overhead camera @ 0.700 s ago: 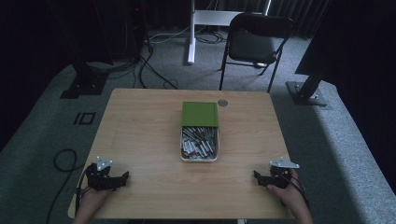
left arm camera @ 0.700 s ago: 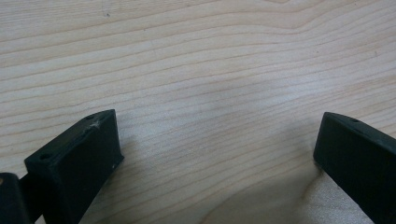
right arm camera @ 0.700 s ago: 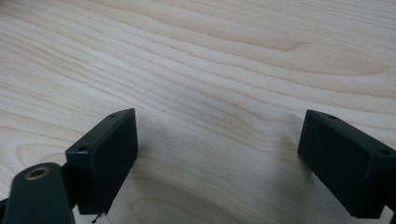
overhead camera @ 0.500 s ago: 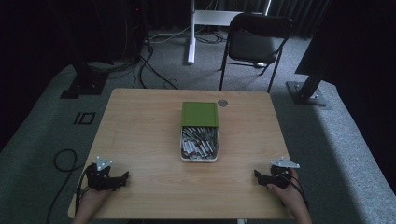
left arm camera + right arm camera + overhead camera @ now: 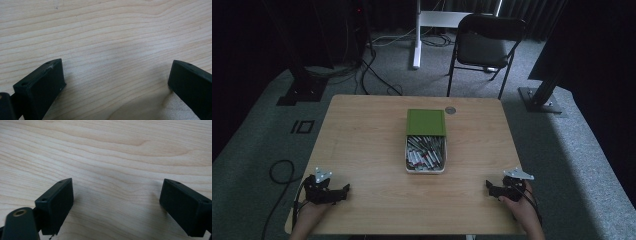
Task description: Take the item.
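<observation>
- I am seeing the wooden table [image 5: 362, 145] lying in front of me, with the open white tray [image 5: 425, 168] sitting near its middle
- The tray is holding a heap of small silver-and-red cylinders [image 5: 424, 154]; I cannot tell exactly what they are
- The green lid [image 5: 426, 122] is lying over the far end of the tray, covering that part of it
- A small round grey disc [image 5: 450, 110] is resting on the table just beyond the lid's far right corner, apart from it
- The left gripper [image 5: 343, 189] is resting on the table near the near left corner, with a hand [image 5: 309, 215] behind it; well apart from the tray
- In the left gripper view, its jaws are standing wide apart over bare wood grain, with nothing between them
- The right gripper [image 5: 488, 186] is resting near the near right corner, held by the right hand [image 5: 522, 210], also well apart from the tray
- In the right gripper view, its jaws are likewise standing wide apart, with bare wood between them
- A black folding chair [image 5: 484, 45] is standing on the grey carpet beyond the table's far edge
</observation>
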Demonstrator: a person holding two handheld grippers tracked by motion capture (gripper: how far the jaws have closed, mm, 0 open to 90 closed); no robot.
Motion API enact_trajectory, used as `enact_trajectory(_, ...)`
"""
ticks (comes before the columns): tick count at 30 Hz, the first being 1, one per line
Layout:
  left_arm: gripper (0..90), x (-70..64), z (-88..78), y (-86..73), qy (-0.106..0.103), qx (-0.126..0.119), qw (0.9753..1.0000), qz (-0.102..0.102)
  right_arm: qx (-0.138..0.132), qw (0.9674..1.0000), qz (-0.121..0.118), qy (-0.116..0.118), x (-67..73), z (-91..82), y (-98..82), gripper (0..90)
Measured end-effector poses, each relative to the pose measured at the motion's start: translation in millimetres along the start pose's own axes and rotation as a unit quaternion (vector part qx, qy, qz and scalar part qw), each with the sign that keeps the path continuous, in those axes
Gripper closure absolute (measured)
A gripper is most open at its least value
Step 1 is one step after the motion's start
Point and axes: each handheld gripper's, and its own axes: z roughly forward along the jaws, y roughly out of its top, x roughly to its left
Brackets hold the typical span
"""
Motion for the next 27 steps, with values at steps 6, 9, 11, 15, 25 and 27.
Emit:
enact_trajectory(6, 1.4, 0.1, -0.1, 0.0, 0.0, 0.0, 1.0, 0.0, 0.0, 1.0, 0.0, 0.0, 0.1, 0.0, 0.0, 11.9)
enact_trajectory(9, 1.4, 0.1, 0.0, 0.0, 0.0, 0.0, 1.0, 0.0, 0.0, 1.0, 0.0, 0.0, 0.1, 0.0, 0.0, 11.9)
enact_trajectory(11, 1.4, 0.1, -0.1, 0.0, 0.0, 0.0, 1.0, 0.0, -0.001, 1.0, 0.0, 0.0, 0.0, 0.0, 0.0, 12.1)
enact_trajectory(15, 1.4, 0.1, -0.1, 0.0, 0.0, 0.0, 1.0, 0.0, -0.002, 1.0, 0.004, -0.006, 1.0, 0.2, 0.5, 13.6)
enact_trajectory(25, 1.4, 0.1, 0.0, 0.0, 0.0, 0.0, 1.0, 0.0, -0.001, 1.0, -0.006, -0.008, 6.0, 1.9, 4.0, 14.8)
enact_trajectory(27, 1.4, 0.1, -0.1, 0.0, 0.0, 0.0, 1.0, 0.0, -0.002, 0.9999, 0.003, -0.011, 6.7, 0.4, 9.2, 14.8)
